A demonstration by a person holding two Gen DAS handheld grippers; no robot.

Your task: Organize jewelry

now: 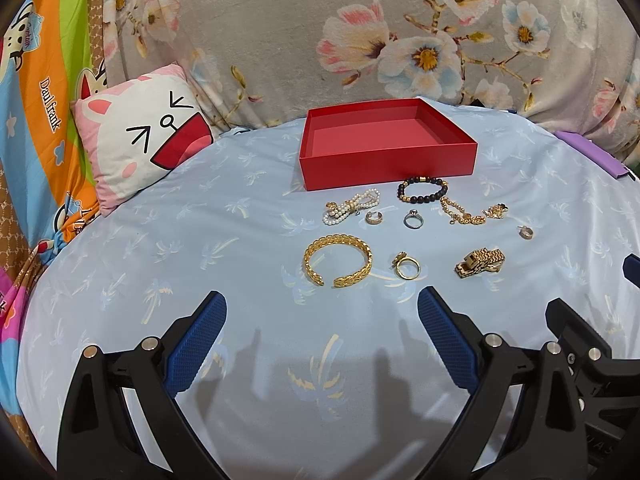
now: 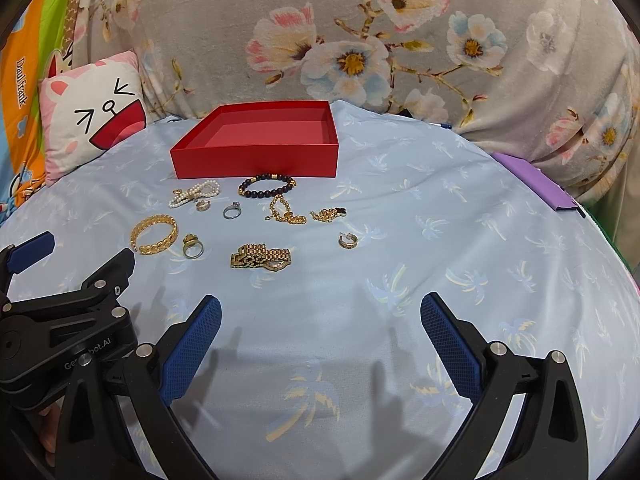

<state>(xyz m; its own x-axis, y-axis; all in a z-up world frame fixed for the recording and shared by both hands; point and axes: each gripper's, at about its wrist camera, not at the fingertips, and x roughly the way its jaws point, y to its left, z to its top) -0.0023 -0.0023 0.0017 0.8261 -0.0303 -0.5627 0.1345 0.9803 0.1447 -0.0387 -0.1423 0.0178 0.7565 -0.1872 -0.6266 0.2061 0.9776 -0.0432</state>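
Backdrop sheet (image 1: 48, 92) lettering, seemingly "Daul frank"

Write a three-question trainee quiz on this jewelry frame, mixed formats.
1. True or false: the shallow red cardboard box already holds jewelry.
2. Which piece lies closest to the box's front wall? A) open gold cuff bangle B) black bead bracelet with gold accents C) folded gold link watch
3. Fill in: the jaws of the left gripper and the right gripper are both ____.

Key: 1 false; 2 B; 3 open.
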